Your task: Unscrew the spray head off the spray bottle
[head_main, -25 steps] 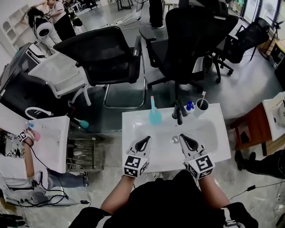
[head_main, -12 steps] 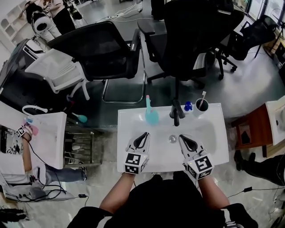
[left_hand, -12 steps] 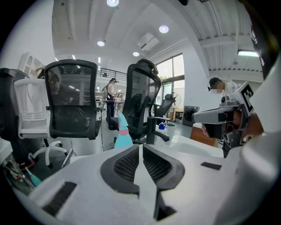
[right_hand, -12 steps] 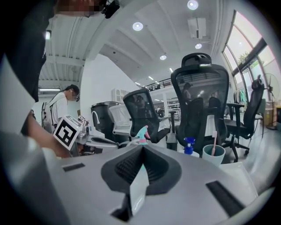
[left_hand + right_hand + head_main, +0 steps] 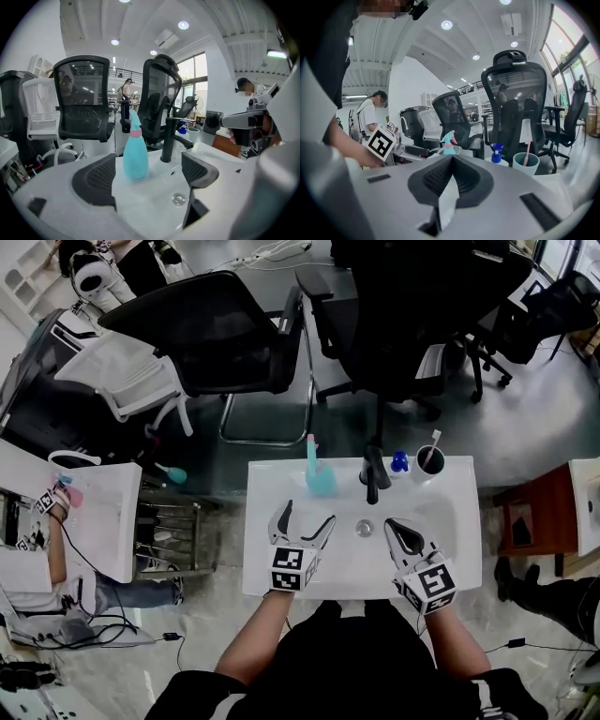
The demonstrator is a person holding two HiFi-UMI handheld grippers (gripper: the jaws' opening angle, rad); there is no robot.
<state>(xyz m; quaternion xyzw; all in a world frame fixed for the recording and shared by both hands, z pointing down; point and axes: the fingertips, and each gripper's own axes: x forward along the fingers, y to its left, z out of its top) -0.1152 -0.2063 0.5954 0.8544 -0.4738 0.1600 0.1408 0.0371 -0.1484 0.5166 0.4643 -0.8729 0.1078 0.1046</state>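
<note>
left gripper [image 5: 307, 514]: jaws wide apart, having just been opening; nothing is pressed between the pads, and only bare sink shows in the gap close up
left gripper aim: in the left gripper view the bottle [image 5: 135, 157] stands framed between the two jaws but farther off, touching neither pad
right gripper [image 5: 392, 526]: jaws closed together, pads meeting, nothing held; it hangs over the right half of the sink, right of the drain
both grippers: side by side over the front part of the sink, apart from each other, tips pointing toward the back edge
bottle: light blue, upright on the back rim of the sink, just left of the faucet, beyond the left gripper's tips
spray head [image 5: 133, 119]: on the bottle above a pink collar, not touched by either gripper
sink [image 5: 450, 512]: white, rectangular
drain [image 5: 364, 529]: round metal, between the two grippers
faucet [image 5: 372, 472]: black, at the middle of the back rim, spout over the basin
small blue bottle [image 5: 399, 462]: on the back rim right of the faucet
cup [image 5: 428, 460]: just right of the small blue bottle, with a toothbrush [image 5: 528, 156] standing in it
chairs [image 5: 211, 334]: black office chairs on the floor behind the sink
</note>
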